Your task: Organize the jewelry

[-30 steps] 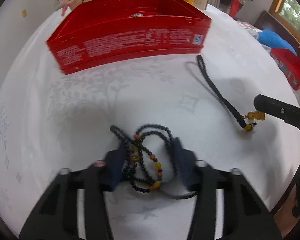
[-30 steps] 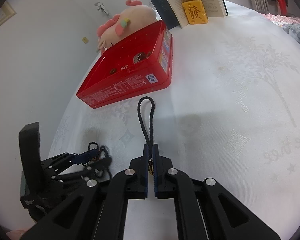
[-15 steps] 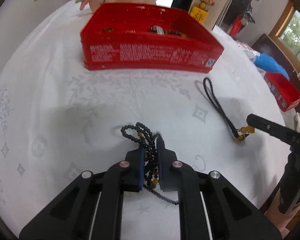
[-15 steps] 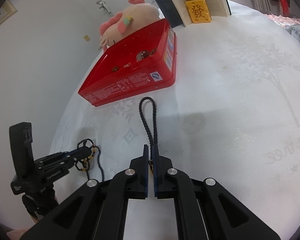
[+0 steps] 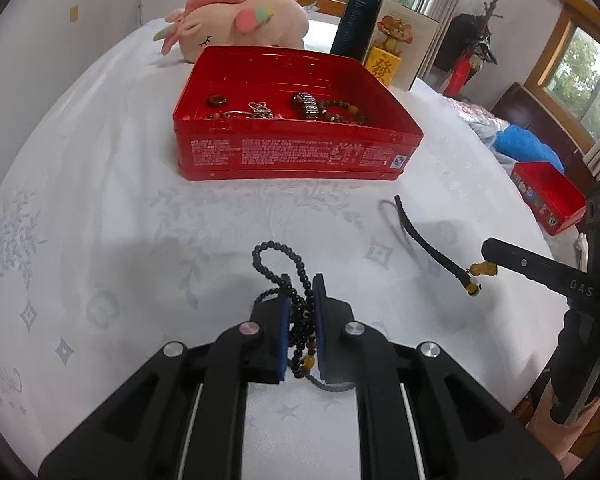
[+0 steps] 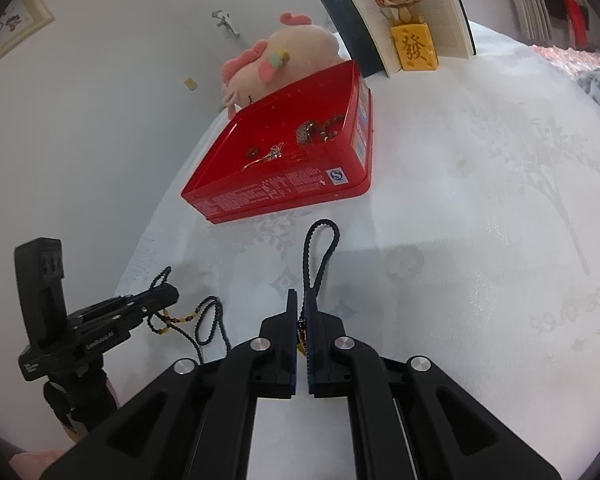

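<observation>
My left gripper (image 5: 301, 280) is shut on a black bead necklace (image 5: 278, 254) with amber beads and holds it above the white tablecloth; it also shows in the right wrist view (image 6: 188, 318), hanging from that gripper (image 6: 168, 294). My right gripper (image 6: 300, 296) is shut on the gold charm end of a black braided cord (image 6: 320, 248), whose loop trails toward the box. The cord (image 5: 428, 244) and right gripper (image 5: 488, 254) show at right in the left wrist view. An open red tin box (image 5: 292, 152) ahead holds several bracelets and a ring.
A pink plush toy (image 5: 236, 24) lies behind the box. An open book (image 6: 420, 8) and a yellow figurine block (image 6: 414, 48) stand at the back. A second red box (image 5: 550, 196) and blue cloth (image 5: 524, 146) sit near the right table edge.
My left gripper closed on the bead necklace and lifted it off the cloth. My right gripper stayed shut on the cord and rose, raising its charm end. The box interior came into view.
</observation>
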`<state>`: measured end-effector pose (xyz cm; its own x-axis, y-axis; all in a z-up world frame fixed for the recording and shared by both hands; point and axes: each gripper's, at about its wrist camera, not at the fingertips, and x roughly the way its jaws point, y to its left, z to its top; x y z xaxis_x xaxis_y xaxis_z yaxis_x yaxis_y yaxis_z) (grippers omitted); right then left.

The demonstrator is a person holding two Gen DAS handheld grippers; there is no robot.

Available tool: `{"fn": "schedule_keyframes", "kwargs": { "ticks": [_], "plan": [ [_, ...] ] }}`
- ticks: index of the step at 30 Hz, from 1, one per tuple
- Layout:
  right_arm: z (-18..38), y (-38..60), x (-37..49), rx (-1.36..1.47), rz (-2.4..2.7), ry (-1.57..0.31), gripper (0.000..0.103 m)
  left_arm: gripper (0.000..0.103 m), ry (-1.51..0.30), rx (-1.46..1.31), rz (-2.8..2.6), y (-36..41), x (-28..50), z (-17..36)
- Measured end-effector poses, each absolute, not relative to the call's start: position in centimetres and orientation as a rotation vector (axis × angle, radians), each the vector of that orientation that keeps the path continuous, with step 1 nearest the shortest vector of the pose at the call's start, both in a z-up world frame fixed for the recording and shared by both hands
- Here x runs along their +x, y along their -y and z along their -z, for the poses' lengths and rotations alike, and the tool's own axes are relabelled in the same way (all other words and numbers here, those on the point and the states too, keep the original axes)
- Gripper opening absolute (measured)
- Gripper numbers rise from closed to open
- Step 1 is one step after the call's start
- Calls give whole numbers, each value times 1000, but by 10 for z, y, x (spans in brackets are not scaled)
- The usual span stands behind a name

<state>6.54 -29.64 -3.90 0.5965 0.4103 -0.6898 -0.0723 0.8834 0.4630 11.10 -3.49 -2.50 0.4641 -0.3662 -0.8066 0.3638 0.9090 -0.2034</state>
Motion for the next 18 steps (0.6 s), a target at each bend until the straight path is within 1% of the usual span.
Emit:
{"fn": "schedule_keyframes", "kwargs": {
  "ticks": [4,7,9,10,11,13,14,16,18],
  "plan": [
    [52,295,71,424,-285,-932,3,9,-1095,53,422,44,120,54],
    [57,293,71,423,-293,-942,3,12,-1131,65,387,45,124,67],
    [57,293,71,418,-294,-943,3,27,-1128,93,370,48,125,67],
    [57,292,72,415,-294,-941,3,45,-1119,102,367,49,125,66],
    [56,293,72,414,-293,-940,3,53,-1109,115,364,51,125,65],
    [56,293,72,415,-295,-938,3,55,-1112,127,356,53,125,66],
    [57,293,73,416,-294,-938,3,58,-1126,128,358,54,126,69],
    [57,294,73,419,-295,-941,3,61,-1135,140,353,56,127,73],
    [58,294,73,422,-294,-943,3,62,-1127,158,343,60,127,72]
  ]
}}
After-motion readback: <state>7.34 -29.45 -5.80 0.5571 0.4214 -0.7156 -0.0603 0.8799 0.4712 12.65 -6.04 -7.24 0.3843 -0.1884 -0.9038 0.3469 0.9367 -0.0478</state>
